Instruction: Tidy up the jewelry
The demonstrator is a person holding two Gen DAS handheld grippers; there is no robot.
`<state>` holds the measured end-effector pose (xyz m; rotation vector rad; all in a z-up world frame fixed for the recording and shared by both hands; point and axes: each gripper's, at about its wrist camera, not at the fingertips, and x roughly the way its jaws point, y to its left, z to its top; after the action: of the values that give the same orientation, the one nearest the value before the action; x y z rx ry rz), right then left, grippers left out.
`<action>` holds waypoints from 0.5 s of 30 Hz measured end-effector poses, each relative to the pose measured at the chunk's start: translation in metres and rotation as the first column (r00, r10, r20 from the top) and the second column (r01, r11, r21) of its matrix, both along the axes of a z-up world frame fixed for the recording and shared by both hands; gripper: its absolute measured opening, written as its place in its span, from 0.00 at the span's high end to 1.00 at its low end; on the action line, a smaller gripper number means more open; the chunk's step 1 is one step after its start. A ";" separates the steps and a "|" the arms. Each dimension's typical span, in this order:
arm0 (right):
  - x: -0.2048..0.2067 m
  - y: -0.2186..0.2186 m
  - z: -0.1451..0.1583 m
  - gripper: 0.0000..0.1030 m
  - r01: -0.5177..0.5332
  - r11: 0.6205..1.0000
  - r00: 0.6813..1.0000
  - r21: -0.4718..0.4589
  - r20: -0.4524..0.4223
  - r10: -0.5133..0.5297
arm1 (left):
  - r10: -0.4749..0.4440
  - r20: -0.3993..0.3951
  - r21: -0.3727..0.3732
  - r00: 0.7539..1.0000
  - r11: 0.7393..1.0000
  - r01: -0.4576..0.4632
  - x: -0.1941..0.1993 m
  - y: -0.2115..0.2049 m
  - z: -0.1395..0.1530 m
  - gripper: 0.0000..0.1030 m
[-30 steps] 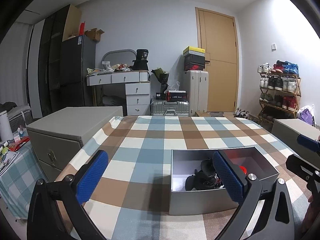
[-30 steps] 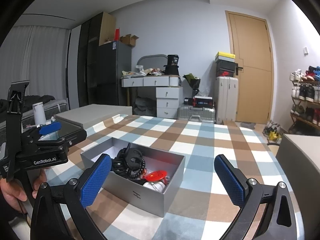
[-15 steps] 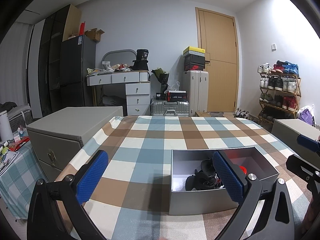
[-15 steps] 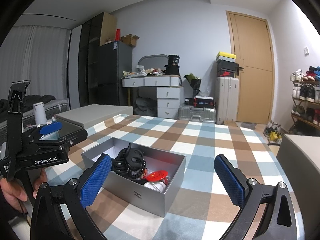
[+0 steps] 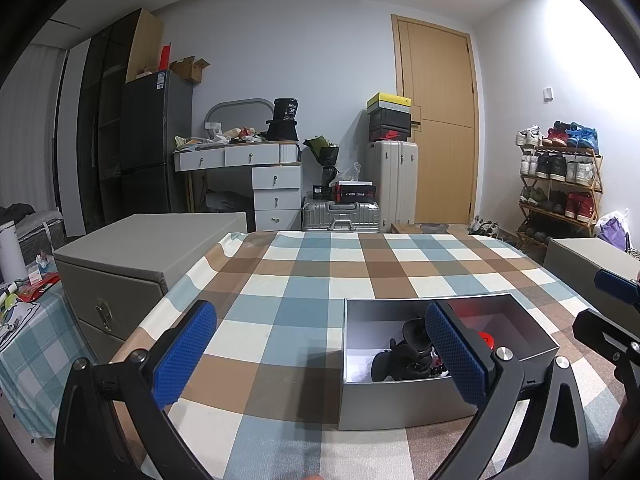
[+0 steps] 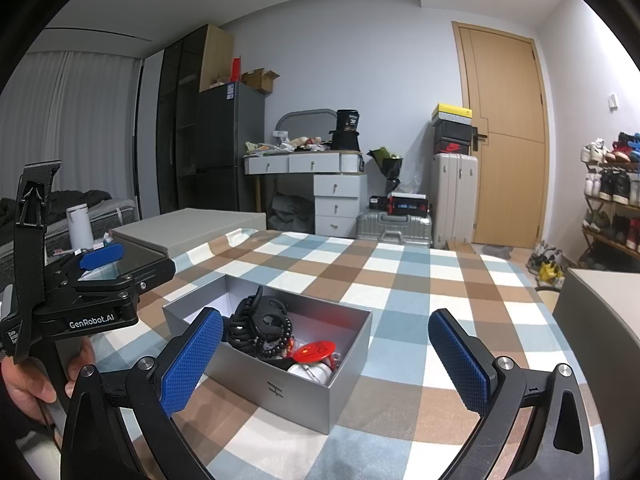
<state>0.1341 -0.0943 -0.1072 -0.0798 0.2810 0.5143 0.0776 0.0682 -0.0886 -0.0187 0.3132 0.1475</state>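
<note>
An open grey box [image 6: 280, 380] holding a black hair claw [image 6: 256, 320], dark beads [image 6: 276, 346], a red round badge [image 6: 314, 351] and a white piece [image 6: 310, 372] sits on the checked counter [image 6: 400, 280], just ahead of the right gripper [image 6: 326, 356] and toward its left finger. The left gripper [image 5: 320, 354], held over the counter, has the box behind its right finger. Both grippers stand with fingers wide apart, holding nothing. A grey storage chest [image 5: 132, 256] flanks the counter beyond the left gripper's left finger.
</note>
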 end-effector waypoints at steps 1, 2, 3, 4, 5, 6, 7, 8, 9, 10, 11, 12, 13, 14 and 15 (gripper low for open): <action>0.000 0.000 0.000 0.00 0.000 1.000 1.000 0.000 0.000 0.000 | 0.000 0.000 0.000 1.000 1.000 0.000 0.000 0.000 0.000 0.01; 0.000 0.000 0.000 0.00 0.000 1.000 1.000 0.000 0.000 0.000 | 0.000 0.000 0.000 1.000 1.000 0.000 0.000 0.000 0.001 0.01; 0.000 0.000 0.000 0.00 0.000 1.000 1.000 0.000 0.000 0.000 | 0.000 0.000 0.000 1.000 1.000 0.000 0.000 0.000 0.000 0.01; 0.000 0.000 0.000 0.00 0.000 1.000 1.000 0.000 0.000 0.000 | 0.000 0.000 0.000 1.000 1.000 0.000 0.000 0.000 0.000 0.01; 0.000 0.000 0.000 0.00 0.000 1.000 1.000 0.000 0.000 0.000 | 0.000 0.000 0.000 1.000 1.000 0.000 0.000 0.000 0.000 0.01; 0.000 0.000 0.000 0.00 0.000 1.000 1.000 0.000 0.000 0.000 | 0.000 0.000 0.000 1.000 1.000 0.000 0.000 0.000 0.000 0.01; 0.000 0.000 0.000 0.00 0.000 1.000 1.000 0.000 0.000 0.000 | 0.001 0.000 0.000 1.000 1.000 -0.001 0.000 0.000 0.000 0.01; 0.000 0.000 0.000 0.00 0.000 1.000 1.000 0.000 0.000 0.000 | 0.003 -0.001 0.000 1.000 1.000 -0.003 0.000 0.000 0.000 0.01; 0.000 0.000 0.000 0.00 0.000 1.000 1.000 0.000 0.000 0.000 | 0.006 -0.001 0.000 1.000 1.000 -0.006 0.000 0.001 0.000 0.01; 0.000 0.000 0.000 0.00 0.000 1.000 1.000 0.000 0.000 0.000 | 0.006 0.000 0.000 1.000 1.000 -0.006 0.000 0.001 -0.001 0.01; 0.000 0.000 0.000 0.00 0.000 1.000 1.000 0.000 0.000 0.000 | 0.006 -0.001 0.000 1.000 1.000 -0.006 0.000 0.001 0.000 0.01; 0.000 0.000 0.000 0.00 0.000 1.000 1.000 0.000 0.000 0.000 | 0.006 -0.001 0.000 1.000 1.000 -0.006 0.000 0.001 0.000 0.01; 0.000 0.000 0.000 0.00 0.000 1.000 1.000 0.000 0.000 0.000 | 0.006 -0.001 0.000 1.000 1.000 -0.006 0.000 0.001 0.000 0.01; 0.000 0.000 0.000 0.00 0.000 1.000 1.000 0.000 0.000 0.000 | 0.006 -0.001 0.000 1.000 1.000 -0.006 0.000 0.001 -0.001 0.01; 0.000 0.000 0.000 0.00 0.000 1.000 1.000 0.000 0.000 0.000 | 0.006 -0.001 0.000 1.000 1.000 -0.006 0.000 0.001 -0.001 0.01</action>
<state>0.1342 -0.0943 -0.1072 -0.0797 0.2812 0.5142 0.0778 0.0694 -0.0891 -0.0200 0.3140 0.1533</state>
